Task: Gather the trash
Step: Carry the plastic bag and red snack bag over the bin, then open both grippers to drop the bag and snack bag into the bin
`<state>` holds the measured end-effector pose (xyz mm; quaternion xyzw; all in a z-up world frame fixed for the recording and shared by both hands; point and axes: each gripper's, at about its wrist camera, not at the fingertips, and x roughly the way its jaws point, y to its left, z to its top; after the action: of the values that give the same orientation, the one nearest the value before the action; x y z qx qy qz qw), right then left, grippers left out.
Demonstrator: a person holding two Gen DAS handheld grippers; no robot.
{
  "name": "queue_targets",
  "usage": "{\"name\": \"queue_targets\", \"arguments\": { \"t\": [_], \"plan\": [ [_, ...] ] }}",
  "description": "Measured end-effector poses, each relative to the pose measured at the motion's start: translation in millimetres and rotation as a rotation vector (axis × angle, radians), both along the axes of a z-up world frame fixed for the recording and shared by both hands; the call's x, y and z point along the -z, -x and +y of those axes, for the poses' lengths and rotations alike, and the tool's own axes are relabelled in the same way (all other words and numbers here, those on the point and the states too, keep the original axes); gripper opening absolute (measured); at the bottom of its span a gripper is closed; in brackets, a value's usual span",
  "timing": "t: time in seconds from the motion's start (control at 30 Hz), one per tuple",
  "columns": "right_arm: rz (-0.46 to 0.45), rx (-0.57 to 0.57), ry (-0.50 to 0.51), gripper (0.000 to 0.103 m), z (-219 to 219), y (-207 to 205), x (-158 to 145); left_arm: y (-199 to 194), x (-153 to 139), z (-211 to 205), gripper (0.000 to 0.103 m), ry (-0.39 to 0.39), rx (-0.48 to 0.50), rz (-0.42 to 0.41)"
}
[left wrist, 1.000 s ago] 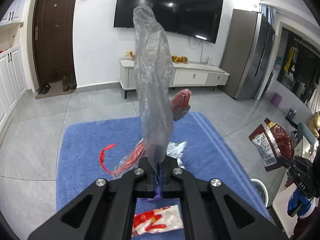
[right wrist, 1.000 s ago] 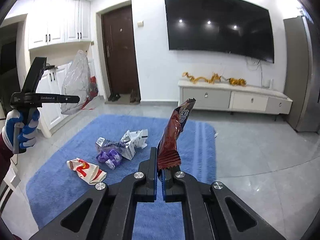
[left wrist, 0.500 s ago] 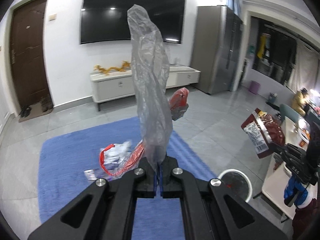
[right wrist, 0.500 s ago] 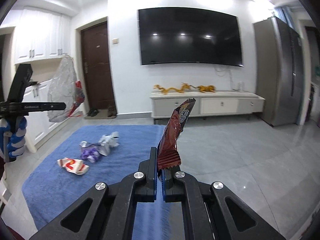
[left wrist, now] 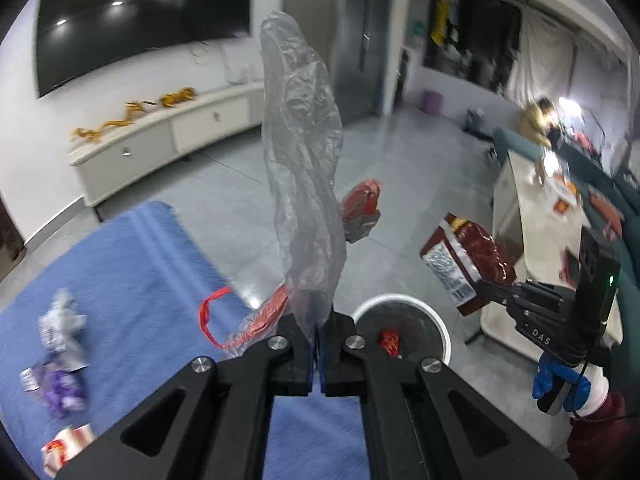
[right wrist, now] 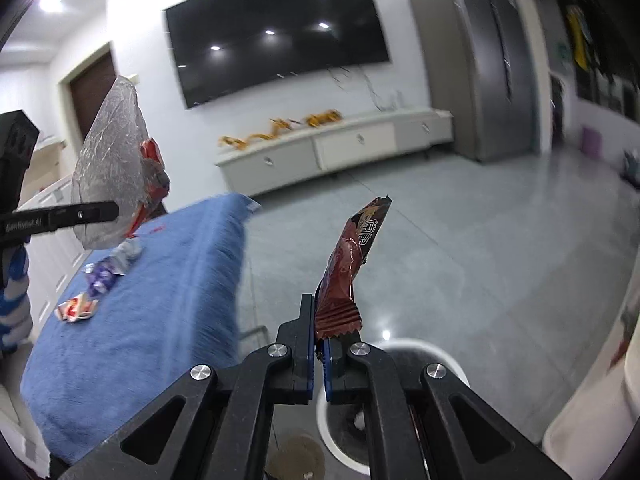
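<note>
Two tools clamped | left [left wrist: 320, 344]: plastic bag [left wrist: 304, 184] | right [right wrist: 319, 354]: snack wrapper [right wrist: 348, 272]

Open grey floor [right wrist: 460, 248] lies ahead of the white bin [left wrist: 440, 322], whose mouth is uncovered. A pale surface [left wrist: 520, 216] stands right; the blue rug [right wrist: 168, 300] carries wrappers [right wrist: 108, 272] left.
</note>
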<state>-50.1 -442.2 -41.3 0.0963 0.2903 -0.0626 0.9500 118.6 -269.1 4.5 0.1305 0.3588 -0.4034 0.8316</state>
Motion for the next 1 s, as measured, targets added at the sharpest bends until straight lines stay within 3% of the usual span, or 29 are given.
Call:
{"name": "queue_targets", "arguments": {
  "t": [0.2, 0.5, 0.87, 0.9, 1.0],
  "plan": [
    [0.096, 0.074, -0.093, 0.004, -47, 6, 52, 9, 64, -85, 0.001, -0.067, 0.094, 0.132],
    [0.235, 0.154, -0.244, 0.005, -97, 1, 133, 8, 153, -162, 0.003, -0.186, 0.139, 0.317],
    [0.304, 0.201, -0.259, 0.007, -110, -6, 160, 10, 179, -182, 0.004, -0.199, 0.149, 0.412],
    [0.305, 0.201, -0.261, 0.009, -110, -6, 161, 11, 180, -181, 0.004, -0.196, 0.149, 0.42],
    [0.311, 0.198, -0.256, 0.03, -107, -8, 163, 10, 181, -176, 0.004, -0.188, 0.148, 0.452]
  ]
}}
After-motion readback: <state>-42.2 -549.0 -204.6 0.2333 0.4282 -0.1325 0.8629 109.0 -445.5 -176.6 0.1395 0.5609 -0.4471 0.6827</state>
